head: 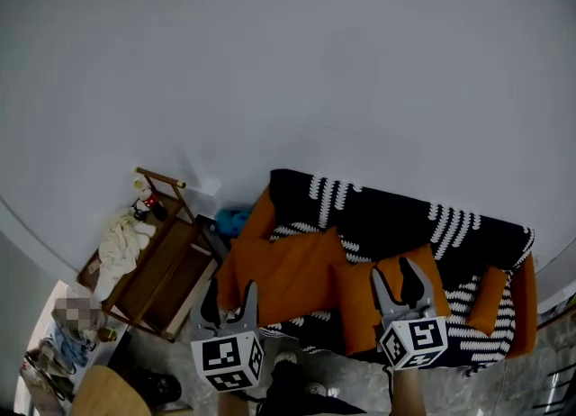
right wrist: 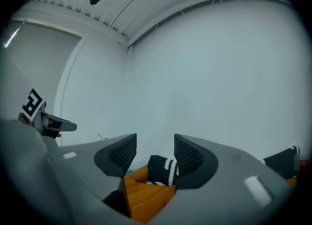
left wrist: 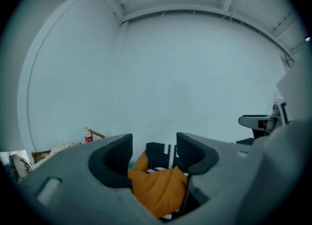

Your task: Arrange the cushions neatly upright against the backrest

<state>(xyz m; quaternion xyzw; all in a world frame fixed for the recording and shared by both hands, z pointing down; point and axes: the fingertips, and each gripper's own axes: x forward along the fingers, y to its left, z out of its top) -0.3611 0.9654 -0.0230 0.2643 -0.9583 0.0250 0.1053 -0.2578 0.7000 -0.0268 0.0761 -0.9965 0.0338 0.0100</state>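
Left gripper (head: 232, 290) and right gripper (head: 394, 275) hovered short of the sofa (head: 387, 212), jaws apart and empty, apparently lining up on its orange cushions (head: 288, 275)

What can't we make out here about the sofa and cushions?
- Head view: lower part of the middle orange cushion, behind the right gripper.
- Head view: lower left corner of the big orange cushion, behind the left gripper.
- Both gripper views: most of the sofa, blocked by each gripper's own body; only a sliver shows between the jaws.
- Head view: things on the wooden rack, too small.
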